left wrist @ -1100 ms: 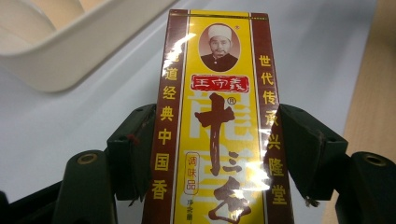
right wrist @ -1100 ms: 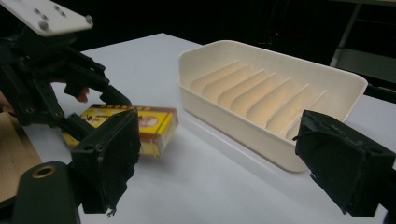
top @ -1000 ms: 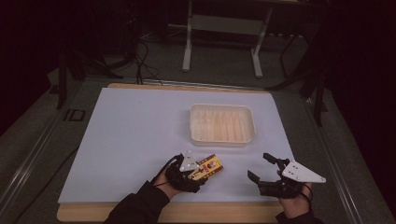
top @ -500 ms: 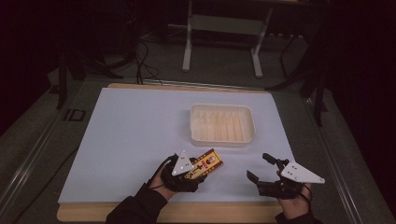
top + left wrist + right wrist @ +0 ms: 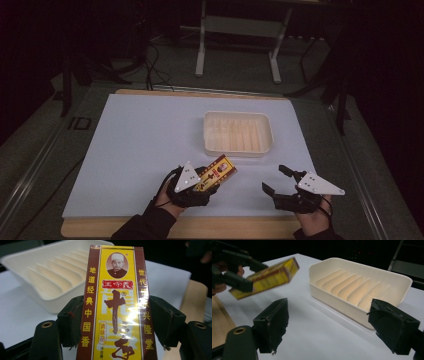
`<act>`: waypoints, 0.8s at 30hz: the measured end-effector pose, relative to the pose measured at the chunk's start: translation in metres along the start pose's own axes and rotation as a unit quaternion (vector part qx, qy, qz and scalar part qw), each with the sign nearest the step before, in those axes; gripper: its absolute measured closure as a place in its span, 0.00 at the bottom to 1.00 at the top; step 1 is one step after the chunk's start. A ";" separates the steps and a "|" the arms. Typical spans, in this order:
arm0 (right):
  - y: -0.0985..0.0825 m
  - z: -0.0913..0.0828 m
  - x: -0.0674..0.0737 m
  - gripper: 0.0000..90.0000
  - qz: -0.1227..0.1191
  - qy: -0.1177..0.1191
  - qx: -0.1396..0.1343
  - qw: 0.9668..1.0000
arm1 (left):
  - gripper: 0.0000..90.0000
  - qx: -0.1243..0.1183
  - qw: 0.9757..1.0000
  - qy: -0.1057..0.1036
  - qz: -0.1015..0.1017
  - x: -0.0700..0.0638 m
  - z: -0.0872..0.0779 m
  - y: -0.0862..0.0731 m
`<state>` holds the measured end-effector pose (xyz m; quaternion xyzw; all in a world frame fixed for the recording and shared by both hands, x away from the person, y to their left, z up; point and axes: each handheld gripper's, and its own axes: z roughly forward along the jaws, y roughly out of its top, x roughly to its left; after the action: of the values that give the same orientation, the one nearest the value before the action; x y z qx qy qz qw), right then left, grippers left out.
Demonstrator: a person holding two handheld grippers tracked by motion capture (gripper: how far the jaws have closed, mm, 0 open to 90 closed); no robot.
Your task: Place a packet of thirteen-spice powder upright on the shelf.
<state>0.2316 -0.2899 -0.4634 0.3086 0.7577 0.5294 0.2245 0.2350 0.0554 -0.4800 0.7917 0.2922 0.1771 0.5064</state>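
Yellow-and-maroon spice box (image 5: pixel 216 174): long, narrow carton, printed with Chinese characters and a small portrait at the top of its face. Clamped across its width between the two black jaws of the left gripper (image 5: pixel 113 322), one pad pressed against each long side, as seen in the left gripper view. Raised off the surface, per the right gripper view (image 5: pixel 265 277), far end tilted upward. Located over the near edge of the worktop, slightly left of centre, free end angled toward the tray.

Left gripper (image 5: pixel 192 182): gloved hand beneath, grey triangular plate on top, near edge of the worktop. Jaws closed onto the box, held apart by its width.

Cream plastic tray (image 5: pixel 238 132): rectangular, raised walls, ribbed floor of parallel ridges. Resting flat, right of centre, nearer the far edge than the near edge. Nothing visible inside. Separate from the box and from both grippers.

Right gripper (image 5: pixel 280 181): near right corner of the worktop, gloved hand beneath, grey triangular plate on top. Jaws spread wide, nothing between them (image 5: pixel 329 325); bare white surface and the tray's near wall visible through the gap.

White worktop (image 5: pixel 135 145): pale sheet over a wooden board (image 5: pixel 220 227), wood exposed along the near edge. Dark floor, cables and a metal stand (image 5: pixel 237 30) beyond the far edge.
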 end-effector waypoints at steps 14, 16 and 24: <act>0.020 -0.004 0.013 0.16 -0.028 0.007 -0.018 0.999 | 0.37 -0.028 0.999 -0.005 -0.016 0.002 0.000 -0.008; 0.023 -0.005 0.016 0.15 -0.011 0.014 -0.011 1.000 | 0.37 -0.043 0.999 -0.006 -0.021 0.002 -0.001 -0.009; 0.042 -0.005 0.029 0.15 -0.010 0.031 -0.033 0.999 | 0.37 -0.080 0.997 0.000 -0.019 0.003 -0.003 -0.009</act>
<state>0.2169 -0.2624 -0.4229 0.2765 0.7497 0.5609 0.2163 0.2327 0.0624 -0.4863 0.7434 0.2919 0.1901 0.5710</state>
